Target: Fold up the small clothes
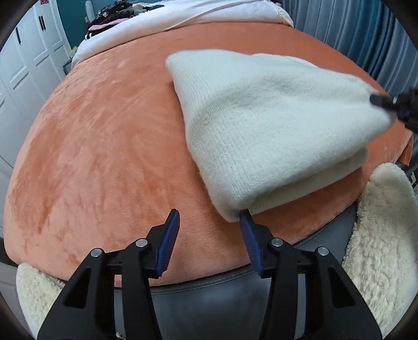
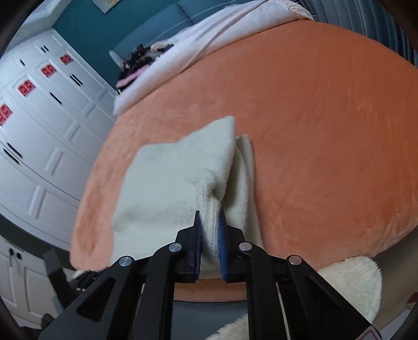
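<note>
Your right gripper (image 2: 209, 222) is clamped on the cream knit garment's (image 2: 167, 188) edge, mid-frame on the orange bedspread (image 2: 326, 130). Your left gripper (image 1: 209, 222) stands apart, one pad touching the folded corner. It looks soft, light and floppy; pinch edges.

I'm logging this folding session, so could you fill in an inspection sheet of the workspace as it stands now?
Surface: orange plush blanket covering the bed.
Job's things: cream knitted garment, folded in layers, one corner lifted.
Clutter: dark clothes heap and white duvet at the far end; cream fleece fabric at the near edge.
Grippers: left gripper open beside the garment's corner; right gripper shut on the garment.
Cables: nothing seen.
Surroundings: white panelled wardrobe, teal wall.
</note>
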`<state>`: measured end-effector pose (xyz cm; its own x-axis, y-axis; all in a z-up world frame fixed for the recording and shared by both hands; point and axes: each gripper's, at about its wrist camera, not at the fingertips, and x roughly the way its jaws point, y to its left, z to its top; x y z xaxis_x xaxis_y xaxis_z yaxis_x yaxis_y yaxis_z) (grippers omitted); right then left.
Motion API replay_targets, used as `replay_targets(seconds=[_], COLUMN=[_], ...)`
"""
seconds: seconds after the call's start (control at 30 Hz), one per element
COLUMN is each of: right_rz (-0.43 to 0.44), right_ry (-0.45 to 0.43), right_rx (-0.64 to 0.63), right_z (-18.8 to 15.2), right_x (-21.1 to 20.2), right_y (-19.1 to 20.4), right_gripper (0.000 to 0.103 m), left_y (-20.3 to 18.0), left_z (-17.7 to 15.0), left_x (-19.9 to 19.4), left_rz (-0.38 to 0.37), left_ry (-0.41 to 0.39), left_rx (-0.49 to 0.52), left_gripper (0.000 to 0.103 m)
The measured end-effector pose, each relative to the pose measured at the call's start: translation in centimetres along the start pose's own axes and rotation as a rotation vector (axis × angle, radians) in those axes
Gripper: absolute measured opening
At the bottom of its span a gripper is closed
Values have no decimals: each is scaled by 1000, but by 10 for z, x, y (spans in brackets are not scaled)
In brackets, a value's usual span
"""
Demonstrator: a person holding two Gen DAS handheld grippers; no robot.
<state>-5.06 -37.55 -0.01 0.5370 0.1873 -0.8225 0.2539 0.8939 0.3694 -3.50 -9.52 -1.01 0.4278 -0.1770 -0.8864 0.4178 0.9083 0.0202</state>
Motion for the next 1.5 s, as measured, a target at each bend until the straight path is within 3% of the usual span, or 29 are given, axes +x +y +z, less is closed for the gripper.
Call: replay_targets(seconds=[0.07, 0.13, 0.2, 0.37, 0.43, 0.5, 0.57, 0.63, 0.77, 0.87, 0.93, 1.03, 1.07, 1.13, 1.23, 1.3, 1.37, 1.4, 1.5], right_rz=[-33, -26, -6, 21, 48, 75, 81, 39, -33, -37, -52, -71, -74, -50, -50, -91, -130, -121, -81], right_ry=[52, 51, 42, 11, 13, 11, -2, 1, 88, 88, 79, 0, -39, -89, -106, -40, 94, 85, 25], right_rx=[-1, 26, 65, 56, 81, 101, 90, 60, 74, 60, 31, 5, -16, -47, -107, -119, -94, -76, -35], right_z=[-11, -17, -18, -15, -14, -3, -1, -2, -18, -14, -9, 2, 9, 22, 42, 46, 40, 37, 49], right_x=[19, 22, 16, 0, -2, 0, -6, -6, 35, 26, 14, -17, -28, -40, -31, 4, 55, 59, 24], right_y=[-6, -9, -12, -9, -14, -10, -8, -5, -13, -9, -2, 12, 18, 31, 45, 48, 33, 29, 37], right_gripper=[10, 9, 9, 10, 10, 10, 10, 10, 8, 10, 12, 14, 14, 14, 14, 14, 10, 9, 11], left_y=[2, 13, 26, 9, -3, -7, 3, 22, 12, 14, 11, 8, 8, 6, 3, -2, -6, -5, -7], left_z=[3, 3, 2, 5, 7, 8, 11, 11, 6, 6, 6, 9, 13, 29, 64, 84, 96, 100, 102], left_x=[10, 15, 13, -8, -10, -2, 11, 17, 20, 12, -7, -45, -58, -74, -69, -48, -7, 7, 6], left_rz=[8, -17, -40, -148, -121, -87, -42, -71, -10, -28, -41, -67, -70, -75, -94, -83, -41, -33, -9], left_ry=[25, 51, 50, -17, -29, -20, 15, 32, 20, 17, -17, -105, -154, -222, -265, -240, -127, -86, -100], left_rx=[-15, -77, -152, -98, -55, -48, -78, -158, -88, -82, -57, -21, -17, -37, -82, -103, -105, -113, -126], left_gripper=[43, 35, 34, 34, 42, 42, 27, 28, 28, 28, 29, 31, 39, 48, 49, 49, 49, 51, 54])
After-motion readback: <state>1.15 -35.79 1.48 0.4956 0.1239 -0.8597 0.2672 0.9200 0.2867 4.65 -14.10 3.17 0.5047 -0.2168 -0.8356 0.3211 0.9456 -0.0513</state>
